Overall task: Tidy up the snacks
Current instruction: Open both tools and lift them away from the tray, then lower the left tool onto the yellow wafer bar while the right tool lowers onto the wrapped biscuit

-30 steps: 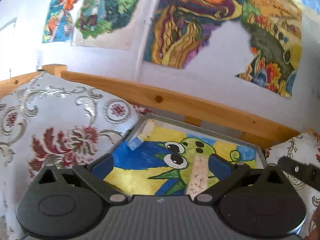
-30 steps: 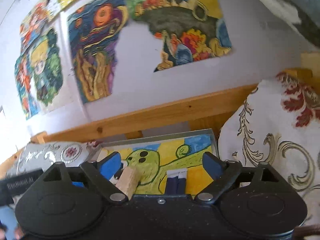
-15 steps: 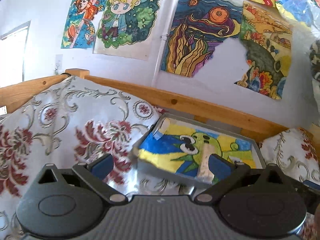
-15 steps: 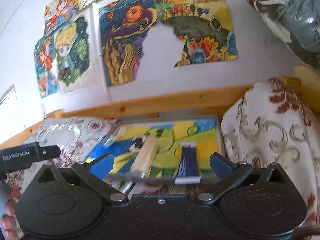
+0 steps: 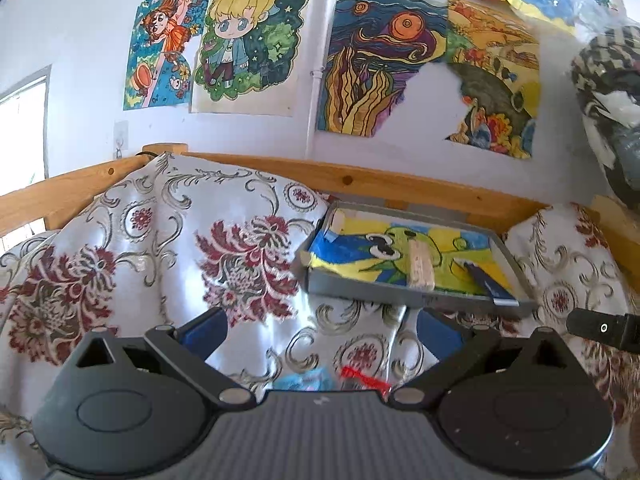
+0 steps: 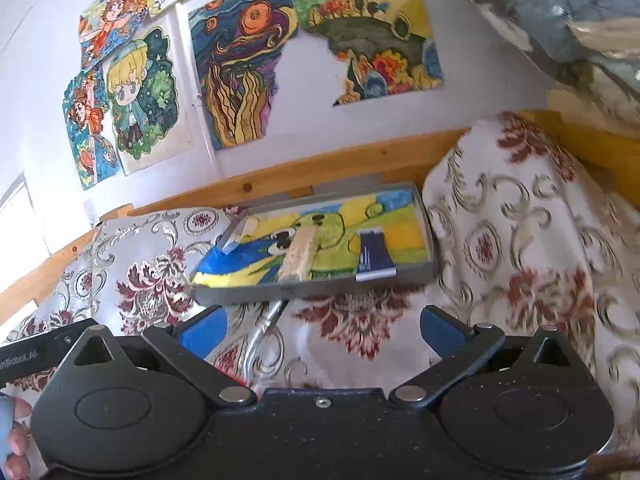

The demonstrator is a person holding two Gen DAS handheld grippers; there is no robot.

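A grey tray (image 5: 404, 294) (image 6: 312, 290) lined with a frog drawing rests on floral cloth against the wooden rail. In it lie a beige snack bar (image 5: 420, 266) (image 6: 298, 256) and a dark blue snack packet (image 5: 490, 282) (image 6: 374, 258). My left gripper (image 5: 320, 330) stands open, well short of the tray, with nothing between its fingers. Just below its gap lie a light blue wrapper (image 5: 306, 380) and a red wrapper (image 5: 366, 376). My right gripper (image 6: 322, 326) is also open and empty, in front of the tray. A silvery packet (image 6: 264, 334) lies on the cloth under its gap.
Floral cushions (image 5: 168, 240) (image 6: 532, 216) flank the tray on both sides. A wooden rail (image 5: 400, 186) and a wall with drawings (image 5: 384, 60) stand behind it. The other gripper's tip (image 5: 604, 328) shows at the right edge, and a hand (image 6: 14, 436) at the lower left.
Both grippers have drawn back from the tray, which now looks smaller and farther. Loose wrappers on the cloth have come into view below the fingers. Both grippers stay open.
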